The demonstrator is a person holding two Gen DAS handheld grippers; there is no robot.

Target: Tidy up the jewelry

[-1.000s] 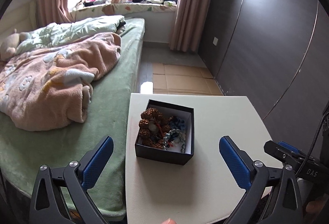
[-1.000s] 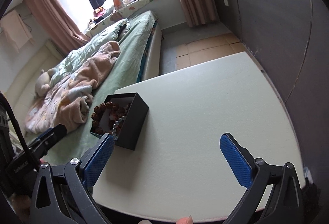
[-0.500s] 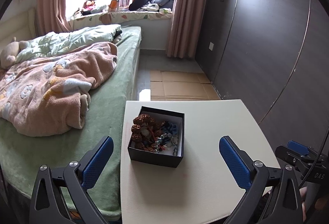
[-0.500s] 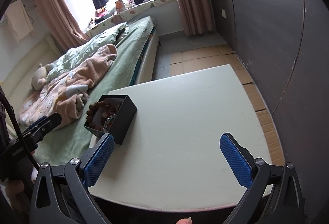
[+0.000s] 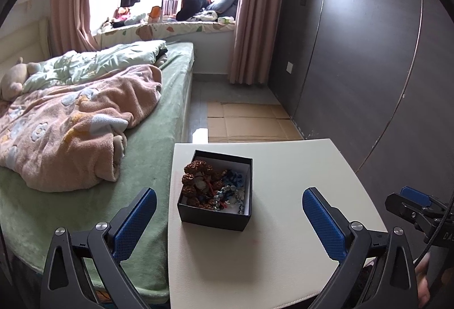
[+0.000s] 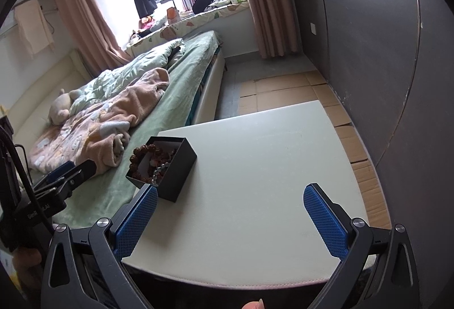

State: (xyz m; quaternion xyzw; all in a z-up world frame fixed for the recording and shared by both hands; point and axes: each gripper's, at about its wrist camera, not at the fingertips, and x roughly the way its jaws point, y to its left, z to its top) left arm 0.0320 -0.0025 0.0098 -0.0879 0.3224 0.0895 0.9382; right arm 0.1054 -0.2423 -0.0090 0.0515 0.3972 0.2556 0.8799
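**Both claws spread wide, box untouched**

Black box [image 5: 214,217] sits on white bench [image 5: 283,266], near bench's bed-side edge. Lid off. Inside box: brown knobbly beads [image 5: 198,181] on side nearer the bed, blue beads [image 5: 234,176] and silver-grey beads [image 5: 227,194] beside them, all tangled w/ red cord. Left claw [image 5: 227,221] released, empty, hovering at bench's near side, box between its blue pads [image 5: 133,224], no contact. Right claw [image 6: 231,221] also released, empty, over bench's near edge; box [image 6: 170,170] just ahead of its left pad. Bed [image 5: 147,195] w/ pink blanket [image 5: 71,127] runs alongside bench. Cardboard [image 5: 249,124] on floor beyond bench.
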